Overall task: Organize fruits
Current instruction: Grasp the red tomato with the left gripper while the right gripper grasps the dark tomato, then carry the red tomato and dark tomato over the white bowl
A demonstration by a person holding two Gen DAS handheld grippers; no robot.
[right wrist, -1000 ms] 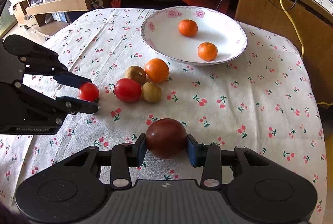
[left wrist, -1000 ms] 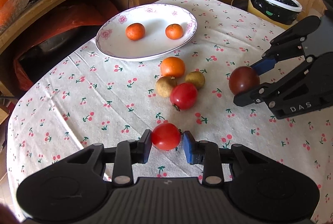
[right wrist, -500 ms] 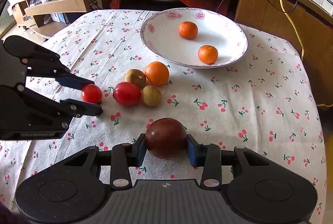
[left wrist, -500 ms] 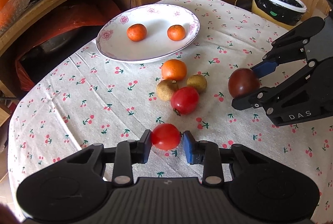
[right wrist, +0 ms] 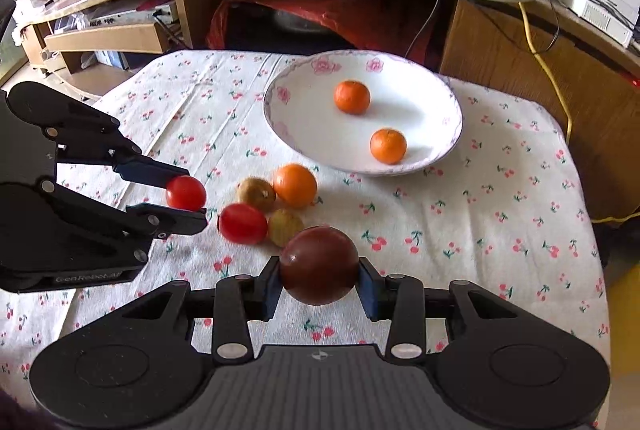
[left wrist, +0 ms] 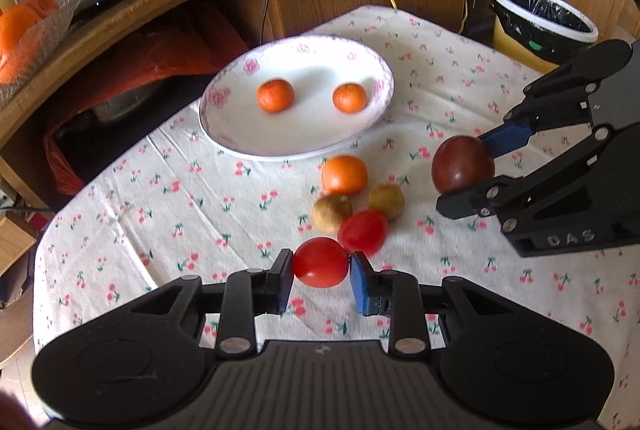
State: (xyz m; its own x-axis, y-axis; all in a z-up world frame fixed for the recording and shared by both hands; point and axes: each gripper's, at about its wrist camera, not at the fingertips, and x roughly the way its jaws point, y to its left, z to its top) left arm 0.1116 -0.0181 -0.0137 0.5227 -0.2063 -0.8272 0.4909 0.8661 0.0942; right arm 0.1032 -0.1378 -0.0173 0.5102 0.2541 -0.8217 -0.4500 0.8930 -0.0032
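While both tools hang above the cherry-print cloth [left wrist: 168, 198], holdings: left gripper [left wrist: 320, 272], clamped on a small red tomato [left wrist: 320, 262]; right gripper [right wrist: 319, 282], clamped on a dark plum [right wrist: 319, 265]. White plate [right wrist: 440, 146]: two mandarins, well ahead. Loose cluster between: orange [right wrist: 295, 185], red tomato [right wrist: 243, 223], two brown fruits. Risk: smooth round skins slipping the narrow pads in transit; the two arms crowding each other at the plate.

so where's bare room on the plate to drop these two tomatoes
The plate is bare left of the two tangerines, along the rim nearest the fruit pile. The pile just outside it is crowded: orange, red tomato and two brownish fruits.
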